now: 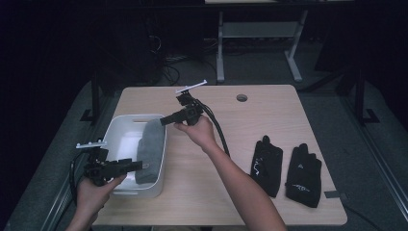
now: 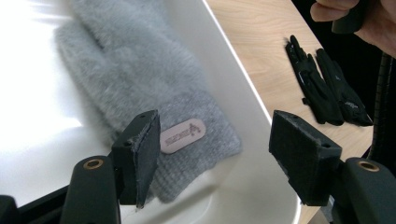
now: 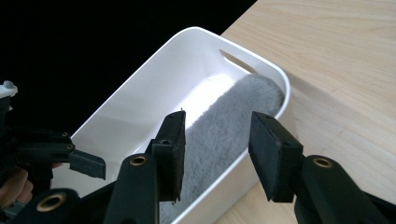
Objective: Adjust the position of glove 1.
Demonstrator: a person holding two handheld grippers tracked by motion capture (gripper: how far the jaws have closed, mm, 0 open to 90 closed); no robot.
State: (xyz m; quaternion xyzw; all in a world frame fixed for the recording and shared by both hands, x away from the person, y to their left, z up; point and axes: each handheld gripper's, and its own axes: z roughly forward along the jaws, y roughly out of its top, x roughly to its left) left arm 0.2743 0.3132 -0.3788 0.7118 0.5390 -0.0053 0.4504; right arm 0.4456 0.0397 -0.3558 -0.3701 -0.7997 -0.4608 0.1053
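- Dark room around a pale wooden tabletop; I count one white bin, one grey fuzzy glove and two black gloves.
- I see the grey glove lying inside the bin along its right wall, fingers toward the far end, cuff with one small label toward me.
- My left gripper hangs over the bin's near end, jaws apart, nothing between them.
- My right gripper sits above the bin's far right corner, released, jaws spread over the glove's fingertips without touching.
- Both black gloves lie side by side on the tabletop, well right of the bin.
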